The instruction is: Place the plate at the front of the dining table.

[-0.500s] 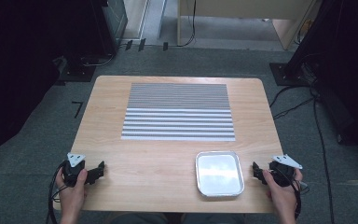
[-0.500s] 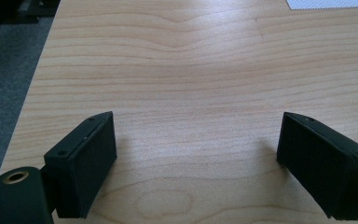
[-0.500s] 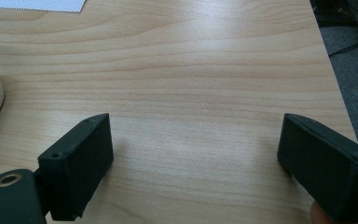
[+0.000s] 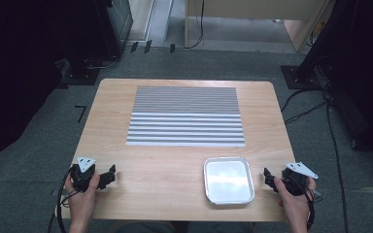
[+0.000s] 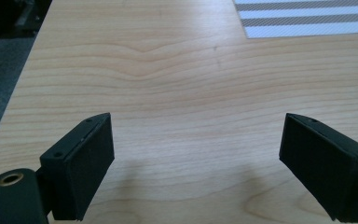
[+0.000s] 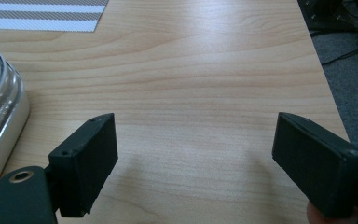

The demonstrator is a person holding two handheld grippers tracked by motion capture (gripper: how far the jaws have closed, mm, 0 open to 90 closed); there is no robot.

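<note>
**Pale wood, a metal tray, and two grippers held wide**

Pale wood makes up the worktop, which the high view shows from above. A grey-and-white striped mat lies flat across its far half. Nearer the person, right of centre, a shiny rectangular metal tray with rounded corners sits flat on the bare wood, well apart from the mat. The left gripper rests near the worktop's near left corner, held in the person's left hand, its tip pointing inward toward the middle. The right gripper sits at the near right edge in the right hand, its tip just beside the tray's right rim without touching it. Cables trail from both grippers over the worktop's edge toward the grey floor.

In the left gripper view, the left gripper has its two black jaws standing far apart, with only bare wood grain between them. A corner of the striped mat shows at the upper right.

In the right gripper view, the right gripper likewise has its jaws spread wide over bare wood, gripping nothing. The tray shows at the left edge, its rounded rim lying outside the left jaw. A strip of the mat runs along the top left.
</note>
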